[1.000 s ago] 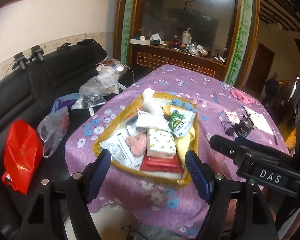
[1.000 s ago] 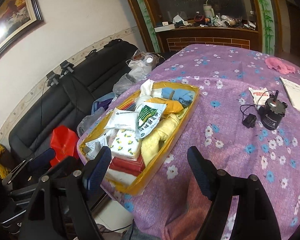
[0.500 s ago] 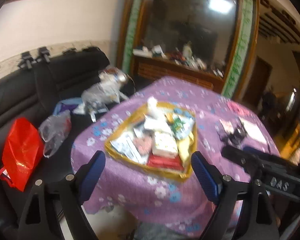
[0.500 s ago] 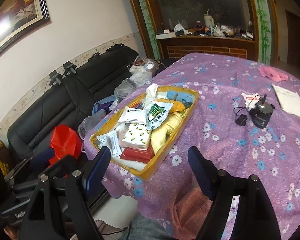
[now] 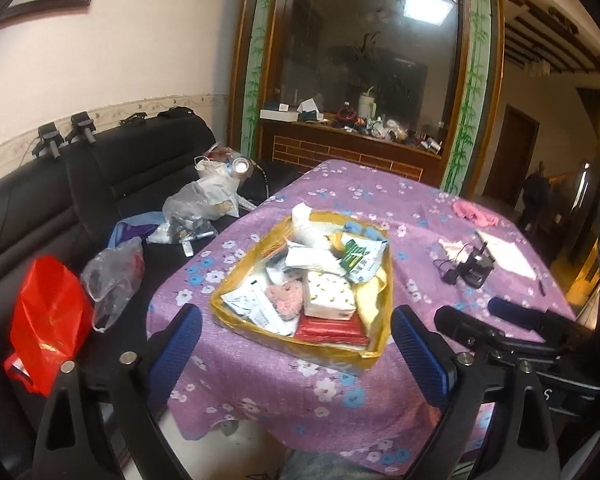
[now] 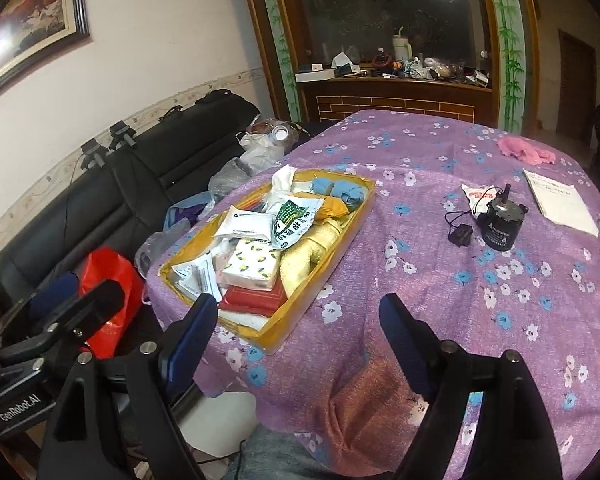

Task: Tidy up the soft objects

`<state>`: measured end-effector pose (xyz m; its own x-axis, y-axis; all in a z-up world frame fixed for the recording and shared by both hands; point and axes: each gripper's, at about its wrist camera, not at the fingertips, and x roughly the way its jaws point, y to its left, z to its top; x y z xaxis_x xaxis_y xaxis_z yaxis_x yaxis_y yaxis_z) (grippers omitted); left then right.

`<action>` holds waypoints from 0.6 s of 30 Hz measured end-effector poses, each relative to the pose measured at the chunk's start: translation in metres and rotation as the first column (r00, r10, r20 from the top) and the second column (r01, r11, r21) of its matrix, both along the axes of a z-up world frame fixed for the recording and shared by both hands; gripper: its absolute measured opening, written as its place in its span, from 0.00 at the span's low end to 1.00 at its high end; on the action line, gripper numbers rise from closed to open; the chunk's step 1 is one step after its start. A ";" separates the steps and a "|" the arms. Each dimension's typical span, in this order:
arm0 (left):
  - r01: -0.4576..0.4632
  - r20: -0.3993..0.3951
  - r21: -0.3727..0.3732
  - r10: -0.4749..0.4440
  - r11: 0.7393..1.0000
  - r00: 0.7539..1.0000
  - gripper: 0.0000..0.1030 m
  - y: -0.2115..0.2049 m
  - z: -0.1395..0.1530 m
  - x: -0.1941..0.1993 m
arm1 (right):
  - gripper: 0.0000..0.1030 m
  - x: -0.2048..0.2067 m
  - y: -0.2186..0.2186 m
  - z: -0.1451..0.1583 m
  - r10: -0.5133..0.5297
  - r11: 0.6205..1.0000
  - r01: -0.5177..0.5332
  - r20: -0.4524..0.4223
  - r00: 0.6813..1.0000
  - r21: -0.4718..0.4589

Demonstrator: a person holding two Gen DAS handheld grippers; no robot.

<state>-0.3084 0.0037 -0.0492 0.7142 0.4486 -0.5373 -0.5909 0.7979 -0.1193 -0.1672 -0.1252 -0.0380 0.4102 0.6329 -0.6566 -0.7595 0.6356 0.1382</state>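
Left tool [image 5: 296,342] and right tool [image 6: 296,330] are released, jaws having just widened, nothing between them. Yellow tray [image 5: 385,292] of soft packets sits on the tabletop [image 6: 440,292].

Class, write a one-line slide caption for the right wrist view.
Open right gripper hovers before a yellow tray heaped with soft packets on a purple floral tablecloth.

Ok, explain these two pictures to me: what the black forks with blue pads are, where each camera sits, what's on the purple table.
Each fork is a hand-held two-finger gripper with a camera behind its fingers. One picture looks along the left gripper, the other along the right gripper. Both stand open and hold nothing; their jaws have just been opening. On the purple flowered tablecloth sits a yellow cardboard tray piled with soft packets, a lemon-print tissue pack and yellow cloth. Beside it stands a black cylindrical motor.
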 end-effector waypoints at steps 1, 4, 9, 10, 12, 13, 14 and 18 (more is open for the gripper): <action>-0.008 -0.002 0.009 0.008 1.000 1.000 0.96 0.002 -0.001 0.001 | 0.81 0.000 0.002 -0.001 0.005 1.000 -0.005 0.010 1.000 -0.003; -0.069 -0.030 0.005 0.069 0.998 0.997 0.96 0.014 -0.004 0.009 | 0.82 0.000 0.013 -0.008 0.013 1.000 -0.012 0.037 0.999 -0.015; -0.069 -0.054 0.019 0.070 0.997 0.996 0.96 0.021 -0.006 0.029 | 0.82 0.013 0.027 -0.019 0.016 0.998 -0.014 0.045 0.999 -0.056; -0.071 -0.058 0.025 0.072 0.997 0.996 0.96 0.023 -0.006 0.032 | 0.82 0.015 0.028 -0.019 0.011 0.998 -0.007 0.063 0.998 -0.067; -0.069 -0.061 0.027 0.071 0.997 0.996 0.96 0.026 -0.006 0.042 | 0.82 0.021 0.028 -0.020 0.000 0.997 0.006 0.076 0.997 -0.072; -0.066 -0.064 0.024 0.068 0.998 0.996 0.96 0.026 -0.006 0.046 | 0.82 0.024 0.028 -0.021 -0.007 0.997 0.013 0.081 0.997 -0.074; -0.063 -0.066 0.019 0.064 0.998 0.996 0.96 0.027 -0.006 0.051 | 0.82 0.029 0.028 -0.021 -0.012 0.997 0.018 0.082 0.997 -0.078; -0.063 -0.072 -0.001 0.063 0.998 0.995 0.96 0.035 -0.007 0.069 | 0.82 0.044 0.031 -0.024 -0.020 0.997 0.026 0.076 0.997 -0.079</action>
